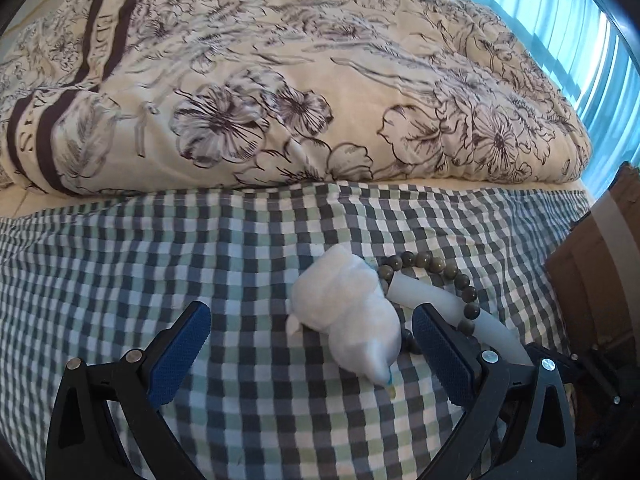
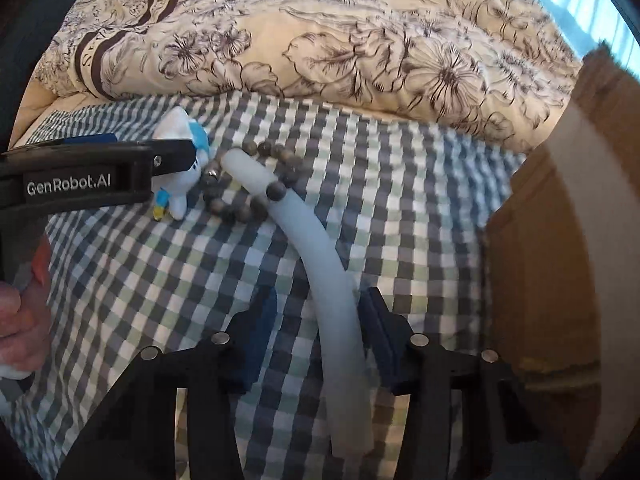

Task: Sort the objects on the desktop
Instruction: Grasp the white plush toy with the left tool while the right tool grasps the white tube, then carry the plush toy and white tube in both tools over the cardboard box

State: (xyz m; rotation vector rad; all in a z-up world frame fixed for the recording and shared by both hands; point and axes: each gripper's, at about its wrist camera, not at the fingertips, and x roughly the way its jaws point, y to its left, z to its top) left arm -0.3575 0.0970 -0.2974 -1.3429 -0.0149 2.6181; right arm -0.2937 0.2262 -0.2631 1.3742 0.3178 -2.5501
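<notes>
**Two grippers over a toy, a bracelet and a tube on the bed**

The things lie on a bed covered by a checked sheet [image 1: 160,248] in grey, green and white, with a cream floral quilt [image 1: 280,80] bunched along its far side.

In the left wrist view, the left gripper [image 1: 311,322] has its jaws spread wide, the blue pads standing on either side of a small white plush toy [image 1: 348,312]. The toy lies between them, nearer the right pad, and neither pad touches it. Just beyond the toy sits a bead bracelet [image 1: 424,260] of dark round beads, and a translucent white tube [image 1: 432,300] passes through its ring.

The right wrist view shows the same group from the other side. The plush toy [image 2: 184,168], white with blue trim, lies partly behind the left gripper's black finger, which is marked "GenRobot.AI". A person's hand [image 2: 24,312] holds that gripper's handle at the left edge. The bead bracelet [image 2: 248,184] lies beside the toy, looped around the far end of the white tube [image 2: 320,264]. The tube curves back along the sheet and runs between the jaws of the right gripper [image 2: 318,304]. Those jaws are open, one pad on each side of the tube, with a gap showing on the left side; whether the right pad touches the tube cannot be told. A brown cardboard box [image 2: 540,240] stands at the right of the bed.
</notes>
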